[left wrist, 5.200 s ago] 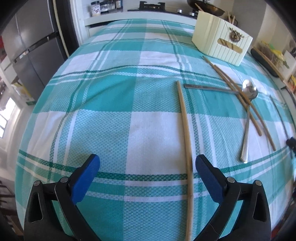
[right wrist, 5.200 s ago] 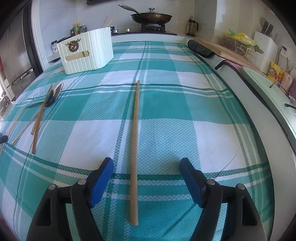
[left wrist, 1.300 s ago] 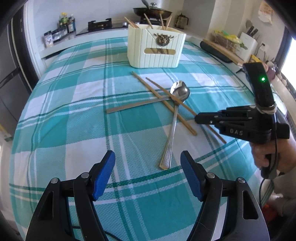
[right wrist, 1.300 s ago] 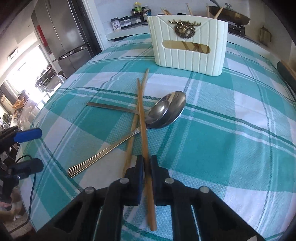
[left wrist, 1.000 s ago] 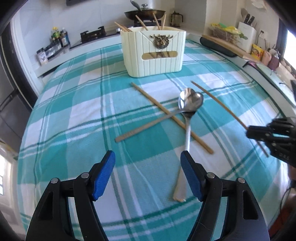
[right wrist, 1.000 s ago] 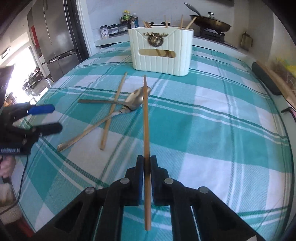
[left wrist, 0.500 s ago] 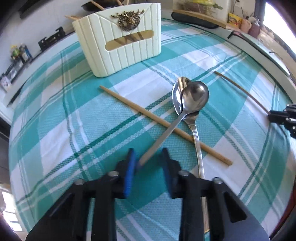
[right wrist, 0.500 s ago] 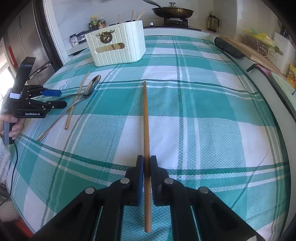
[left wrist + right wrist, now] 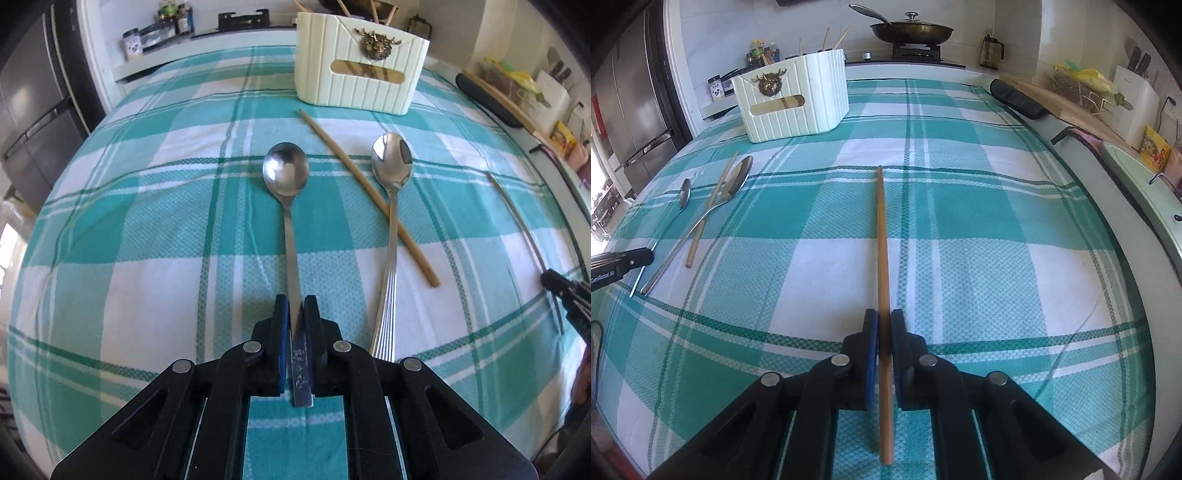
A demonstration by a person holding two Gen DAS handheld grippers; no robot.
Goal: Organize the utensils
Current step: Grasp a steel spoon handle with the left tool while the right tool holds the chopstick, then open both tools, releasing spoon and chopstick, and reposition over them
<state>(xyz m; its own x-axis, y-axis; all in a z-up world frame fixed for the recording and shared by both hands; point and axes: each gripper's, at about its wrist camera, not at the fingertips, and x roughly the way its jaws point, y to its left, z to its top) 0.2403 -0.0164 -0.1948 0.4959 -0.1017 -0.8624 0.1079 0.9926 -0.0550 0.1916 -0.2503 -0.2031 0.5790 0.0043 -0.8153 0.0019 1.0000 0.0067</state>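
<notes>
**Both claws loaded, holder yet to be reached**

Right now the left claw (image 9: 295, 314) has just been closing and its jaws pinch the flat handle of a plain spoon (image 9: 287, 192), gripped near the handle's end, so that a short stub sticks back behind the pads. The spoon's long axis runs straight ahead of the claw, bowl farthest out and facing up, aimed roughly at the cream utensil holder (image 9: 360, 74) beyond. Just to the claw's right lie a ridged-handled spoon (image 9: 389, 206) and a loose chopstick (image 9: 369, 195) that passes under its handle, both on the checked cloth (image 9: 147, 221) over the worktop.

The right claw (image 9: 883, 328) is pressed together on another chopstick (image 9: 882, 240), held towards its near end, the long part pointing straight ahead over the cloth; the holder sits ahead and off to that claw's left.

The risk I see: both grips sit far back on long, thin things. The spoon's heavy bowl could lever it down or twist it between the pads, and either tip could catch the holder's rim instead of dropping inside. With both claws heading for one holder, they might also knock each other.
</notes>
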